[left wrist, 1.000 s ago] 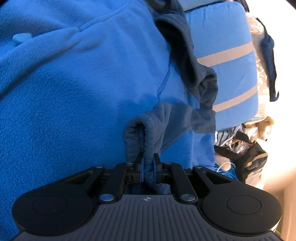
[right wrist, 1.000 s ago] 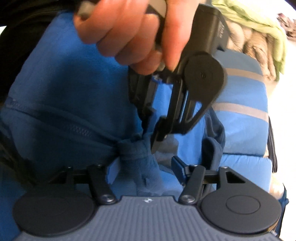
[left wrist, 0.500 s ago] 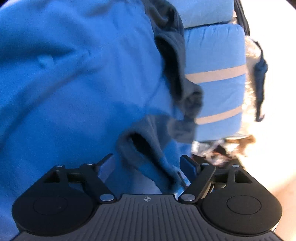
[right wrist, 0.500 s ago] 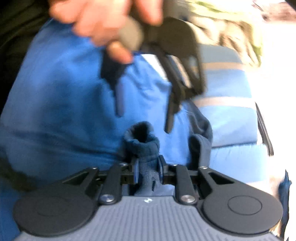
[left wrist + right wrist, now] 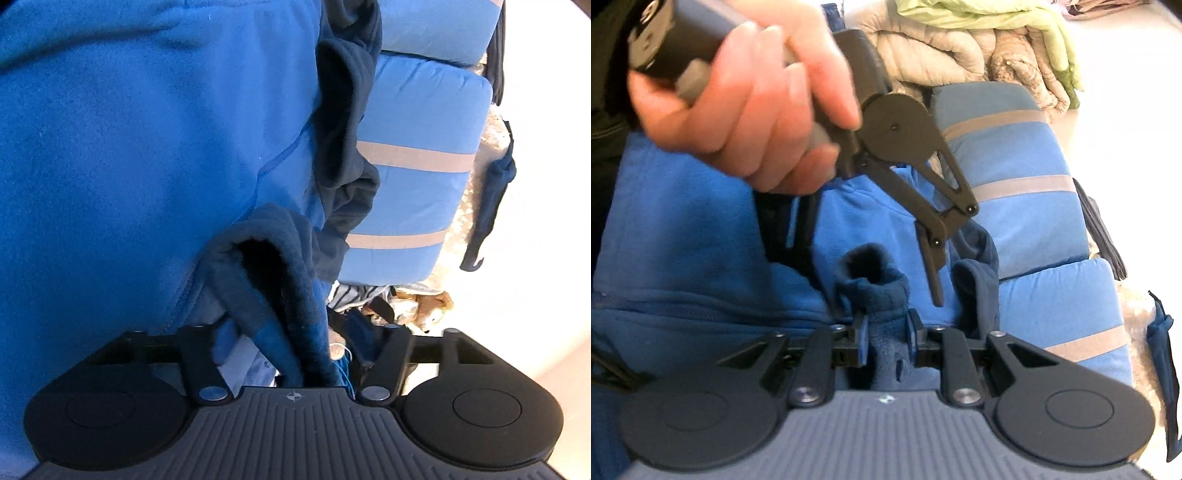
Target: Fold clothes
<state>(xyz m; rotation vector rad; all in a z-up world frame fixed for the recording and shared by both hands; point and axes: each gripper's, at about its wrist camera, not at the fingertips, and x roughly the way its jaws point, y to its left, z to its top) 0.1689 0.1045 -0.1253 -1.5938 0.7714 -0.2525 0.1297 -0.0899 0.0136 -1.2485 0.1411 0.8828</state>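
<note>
Blue fleece jacket [image 5: 140,155] fills the ground ahead of both sets of jaws, spread over a blue striped cushion [image 5: 413,192]; a pile of quilts [image 5: 979,40] lies far beyond it in the right wrist view. Change: the dark navy cuff [image 5: 882,295] has swapped hands. A second ago the left gripper [image 5: 291,347] pinched it and the right gripper [image 5: 886,341] stood wide around it; now the right jaws are narrow and clamped on the bunched cuff, pads pressing from either side, while the left jaws have let go, sprung wide, and are now closing in again. In the left view the cuff passes loosely between them, no pad pressing that I can make out. The left hand [image 5: 738,110] and its tool hang just above and beyond the right jaws. Reading: a regrip, so the sleeve can likely be drawn across the body for a fold; no fold laid yet. Orientation: cuff mouth opens up and away from the right jaws, the sleeve's long axis running from the jaws forward into the jacket body. A second navy cuff [image 5: 975,288] stands just right of the right jaws, untouched.
</note>
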